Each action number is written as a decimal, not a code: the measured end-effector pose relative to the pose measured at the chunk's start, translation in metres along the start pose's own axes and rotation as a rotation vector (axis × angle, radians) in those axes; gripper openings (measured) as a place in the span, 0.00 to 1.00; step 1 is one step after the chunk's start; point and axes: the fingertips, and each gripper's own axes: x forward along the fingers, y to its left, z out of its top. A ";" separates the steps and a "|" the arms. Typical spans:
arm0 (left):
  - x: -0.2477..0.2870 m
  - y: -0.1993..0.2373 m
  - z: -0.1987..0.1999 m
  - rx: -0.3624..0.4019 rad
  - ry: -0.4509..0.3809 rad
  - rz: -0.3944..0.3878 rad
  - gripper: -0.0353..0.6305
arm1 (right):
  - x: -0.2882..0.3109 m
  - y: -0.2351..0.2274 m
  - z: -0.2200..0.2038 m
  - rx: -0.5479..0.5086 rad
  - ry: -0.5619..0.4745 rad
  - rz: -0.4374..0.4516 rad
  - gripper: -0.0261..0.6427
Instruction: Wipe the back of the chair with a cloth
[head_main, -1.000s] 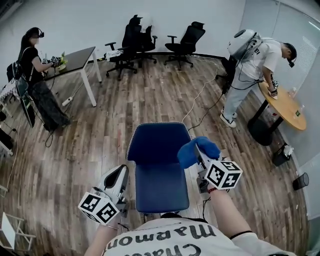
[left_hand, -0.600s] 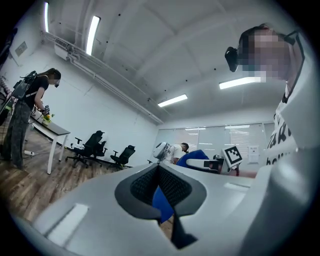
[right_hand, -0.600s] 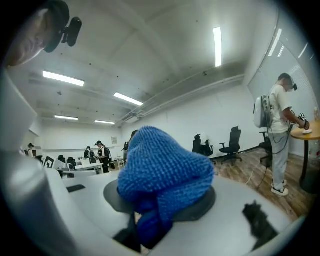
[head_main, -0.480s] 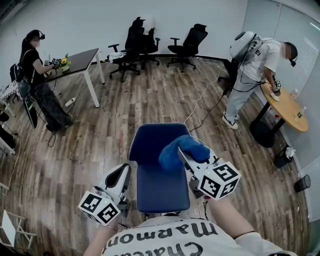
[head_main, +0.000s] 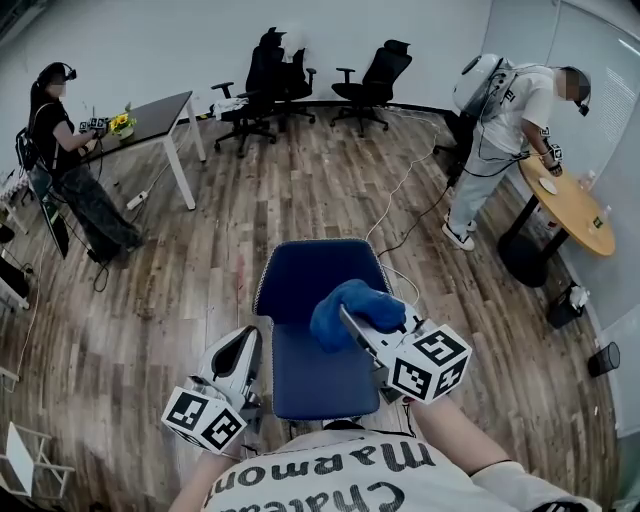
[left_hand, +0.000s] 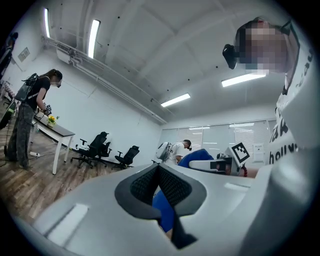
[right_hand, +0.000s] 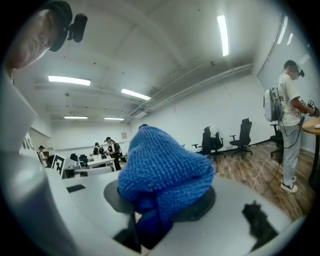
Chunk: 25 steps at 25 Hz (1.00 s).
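Right tongs (head_main: 346, 316) were clamped on the blue cloth (head_main: 335, 305), held above the chair back (head_main: 312, 272); left tongs (head_main: 246, 340) were closed on nothing.

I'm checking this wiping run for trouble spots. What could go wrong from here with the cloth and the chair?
1. The cloth is bunched in the jaws of the right gripper; dragging it over the chair might pull it loose.
2. The left gripper is shut on nothing beside the chair, so nothing steadies it; a push could shift it towards the cable on the floor.
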 end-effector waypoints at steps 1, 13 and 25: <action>-0.002 0.001 -0.002 -0.002 0.002 0.002 0.06 | 0.000 0.003 -0.004 0.003 0.008 0.004 0.27; -0.010 0.017 -0.016 -0.010 0.006 0.037 0.06 | 0.007 -0.003 -0.036 0.006 0.065 -0.025 0.27; -0.001 0.024 -0.019 -0.020 0.019 0.041 0.06 | 0.015 -0.012 -0.045 0.038 0.092 -0.022 0.26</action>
